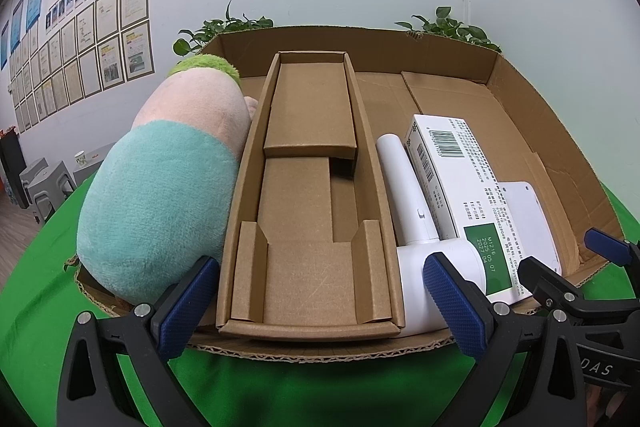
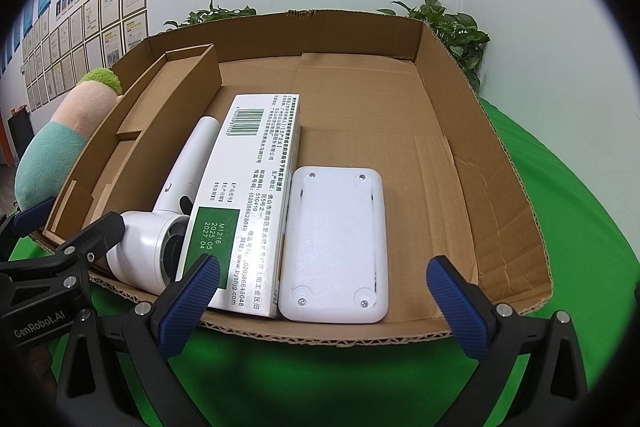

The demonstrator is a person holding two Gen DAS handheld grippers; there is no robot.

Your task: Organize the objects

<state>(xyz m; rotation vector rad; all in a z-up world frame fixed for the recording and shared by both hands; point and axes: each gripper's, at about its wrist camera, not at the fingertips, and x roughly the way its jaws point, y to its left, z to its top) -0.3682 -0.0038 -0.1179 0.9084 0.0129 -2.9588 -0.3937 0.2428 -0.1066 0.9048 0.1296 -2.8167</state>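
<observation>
Left wrist view: left tongs (image 1: 320, 303) apart, empty, hovering at near edge of big cardboard tray (image 1: 540, 131), which sits on green table (image 1: 36, 307). Inside tray, left to right: plush toy (image 1: 160, 195) bulging over left wall; long brown insert box (image 1: 308, 187), nothing in it; white hair dryer (image 1: 416, 227); white medicine box (image 1: 460, 171) lying partly on dryer handle; flat white device (image 2: 334, 243) touching med box.

Right wrist view: right tongs (image 2: 324, 303) also apart, holding nothing, just over device's near end.

Progress, my read: mostly done, five items packed side by side. Tray's right part bare. No loose items seen on table. Maybe straighten med box.

Around: potted plants (image 2: 452, 27) behind far edge, framed papers on wall (image 1: 100, 43). Nothing blocking tongs.
</observation>
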